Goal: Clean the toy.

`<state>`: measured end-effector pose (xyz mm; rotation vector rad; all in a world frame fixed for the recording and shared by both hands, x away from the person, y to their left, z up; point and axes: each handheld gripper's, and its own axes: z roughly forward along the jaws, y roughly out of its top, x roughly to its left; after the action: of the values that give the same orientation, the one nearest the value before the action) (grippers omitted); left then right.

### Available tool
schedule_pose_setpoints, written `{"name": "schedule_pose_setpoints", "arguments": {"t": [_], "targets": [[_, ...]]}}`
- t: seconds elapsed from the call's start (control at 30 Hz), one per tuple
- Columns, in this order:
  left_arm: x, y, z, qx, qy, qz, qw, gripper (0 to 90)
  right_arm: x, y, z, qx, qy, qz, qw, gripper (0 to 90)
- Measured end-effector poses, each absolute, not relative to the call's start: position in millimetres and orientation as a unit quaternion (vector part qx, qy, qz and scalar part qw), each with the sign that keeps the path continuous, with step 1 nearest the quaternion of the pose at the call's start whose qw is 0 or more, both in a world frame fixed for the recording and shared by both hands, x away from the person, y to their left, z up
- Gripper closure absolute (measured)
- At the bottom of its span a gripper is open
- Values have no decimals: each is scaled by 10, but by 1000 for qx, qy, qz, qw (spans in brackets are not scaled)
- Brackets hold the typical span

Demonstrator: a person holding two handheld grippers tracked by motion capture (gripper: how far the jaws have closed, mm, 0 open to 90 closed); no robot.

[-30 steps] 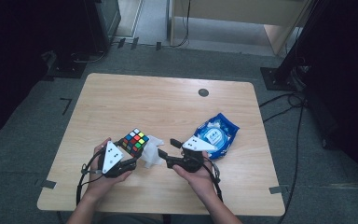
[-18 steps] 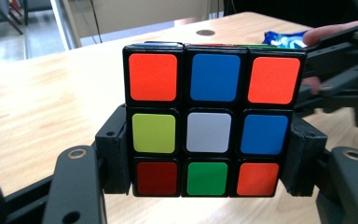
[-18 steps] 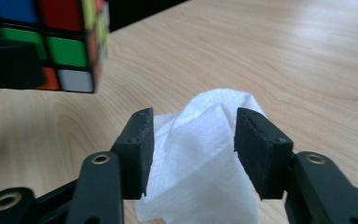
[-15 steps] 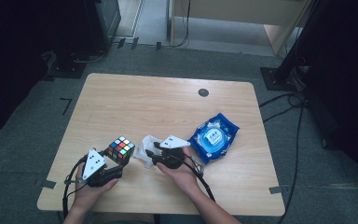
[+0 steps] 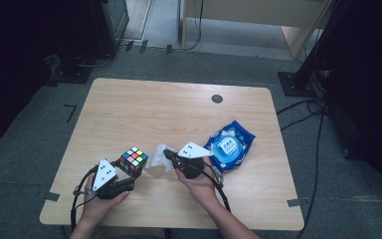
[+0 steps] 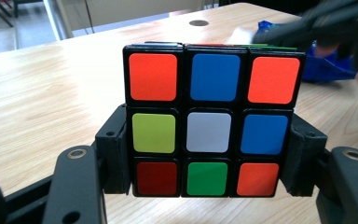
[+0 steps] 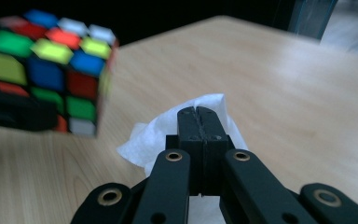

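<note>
Left claw (image 6: 200, 186) gripping upright cube (image 6: 212, 119) (level).

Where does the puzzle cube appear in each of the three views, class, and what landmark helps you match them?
High view: the puzzle cube sits lower left of centre.
Left gripper view: the cube is central, clamped between the jaws.
Right gripper view: the cube is at upper left.
Shared landmark: the white wipe beside it.

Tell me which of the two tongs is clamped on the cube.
The left tongs: their jaws flank the cube on both sides. The right tongs are shut on the white wipe.
</note>
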<state>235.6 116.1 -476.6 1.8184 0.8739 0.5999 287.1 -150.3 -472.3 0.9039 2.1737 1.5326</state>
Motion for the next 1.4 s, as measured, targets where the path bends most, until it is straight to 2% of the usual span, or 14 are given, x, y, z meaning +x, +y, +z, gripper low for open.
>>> {"name": "schedule_pose_setpoints", "arguments": {"t": [0.13, 0.3, 0.47, 0.77, 1.0, 1.2, 1.4], "targets": [[2387, 1065, -4792, 759, 351, 241, 492, 339, 2772, -1577, -4517, 294, 744, 574, 176, 900], [2397, 908, -4807, 769, 331, 228, 497, 339, 2597, -1560, -4281, 208, 743, 617, 153, 900], [2366, 736, -4773, 775, 299, 207, 517, 339, 2425, -1484, -4232, 144, 748, 629, 155, 900], [2321, 543, -4720, 779, 252, 188, 543, 340, 2470, -1578, -4386, 199, 731, 636, 145, 900], [2306, 446, -4699, 784, 223, 195, 546, 341, 2529, -1718, -4440, 255, 717, 626, 169, 900], [2383, 453, -4680, 781, 233, 197, 544, 341, 2573, -1870, -4519, 292, 716, 606, 184, 900], [2443, 456, -4693, 781, 247, 196, 540, 341, 2494, -1856, -4482, 277, 721, 607, 184, 900]]}}
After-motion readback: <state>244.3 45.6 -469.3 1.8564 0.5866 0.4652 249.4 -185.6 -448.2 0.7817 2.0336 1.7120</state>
